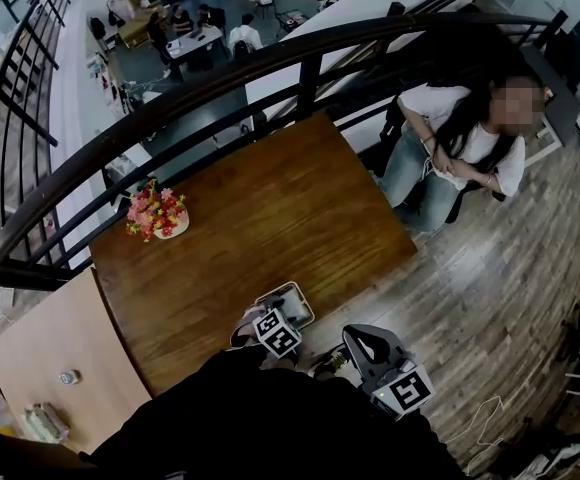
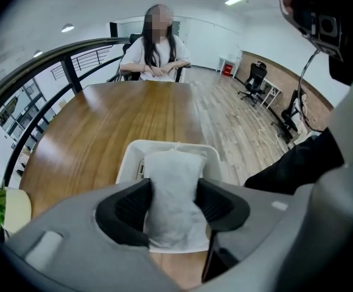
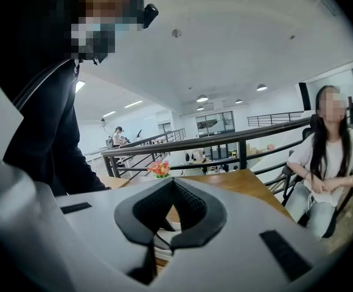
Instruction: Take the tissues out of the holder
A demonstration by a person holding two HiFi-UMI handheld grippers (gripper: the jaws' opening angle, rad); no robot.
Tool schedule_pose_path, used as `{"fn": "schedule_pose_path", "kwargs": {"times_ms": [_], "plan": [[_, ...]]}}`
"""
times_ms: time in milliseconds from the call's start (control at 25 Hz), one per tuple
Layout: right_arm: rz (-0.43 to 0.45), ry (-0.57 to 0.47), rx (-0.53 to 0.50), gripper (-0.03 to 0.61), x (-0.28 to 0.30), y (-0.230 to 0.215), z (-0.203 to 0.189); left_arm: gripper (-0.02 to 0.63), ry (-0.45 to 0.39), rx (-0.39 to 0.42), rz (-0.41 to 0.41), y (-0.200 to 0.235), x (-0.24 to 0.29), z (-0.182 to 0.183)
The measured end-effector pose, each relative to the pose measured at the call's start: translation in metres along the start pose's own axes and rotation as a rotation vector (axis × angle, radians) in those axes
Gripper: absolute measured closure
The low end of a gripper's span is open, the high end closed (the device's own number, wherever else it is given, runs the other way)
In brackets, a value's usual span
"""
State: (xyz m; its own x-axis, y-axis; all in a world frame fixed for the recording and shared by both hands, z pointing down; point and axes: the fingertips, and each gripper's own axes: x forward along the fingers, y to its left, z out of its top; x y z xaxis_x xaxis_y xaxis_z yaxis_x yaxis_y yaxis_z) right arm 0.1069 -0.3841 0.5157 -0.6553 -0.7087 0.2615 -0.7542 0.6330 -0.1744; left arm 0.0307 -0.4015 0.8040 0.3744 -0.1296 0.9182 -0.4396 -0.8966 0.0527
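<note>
Left gripper view: left claw [image 2: 173,207] squeezes the tissues [image 2: 174,172] at the holder [image 2: 131,156]; soft, they could slip. Right claw [image 3: 167,233] closed, empty.

Wears a black top [image 1: 270,418]; wields a pale grey left gripper [image 2: 174,190] and right gripper [image 3: 173,182] with ridged black pads [image 2: 128,208] and black-and-white marker cubes [image 1: 277,332].

Head view: high, steeply down on whole table [image 1: 270,228]. Left gripper view: low, close over holder [image 2: 129,160], facing far seated person [image 2: 155,47]. Right gripper view: tilted up; shares table, person, flowers [image 3: 160,169].
</note>
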Motion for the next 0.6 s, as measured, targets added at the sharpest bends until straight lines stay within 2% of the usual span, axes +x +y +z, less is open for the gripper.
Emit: {"fn": "schedule_pose_path", "kwargs": {"times_ms": [120,240,600], "plan": [[0.005,0.024,-0.002,0.577,-0.001,0.001,-0.001,0.365,-0.019,-0.028,0.009,0.002,-0.007,-0.001],[0.022,0.005,-0.006,0.577,0.0,0.004,0.0,0.367,-0.037,-0.049,0.021,0.006,-0.019,0.0],[0.051,0.0,-0.024,0.577,0.004,0.01,-0.004,0.367,-0.109,-0.069,0.063,0.013,-0.06,0.025]]}}
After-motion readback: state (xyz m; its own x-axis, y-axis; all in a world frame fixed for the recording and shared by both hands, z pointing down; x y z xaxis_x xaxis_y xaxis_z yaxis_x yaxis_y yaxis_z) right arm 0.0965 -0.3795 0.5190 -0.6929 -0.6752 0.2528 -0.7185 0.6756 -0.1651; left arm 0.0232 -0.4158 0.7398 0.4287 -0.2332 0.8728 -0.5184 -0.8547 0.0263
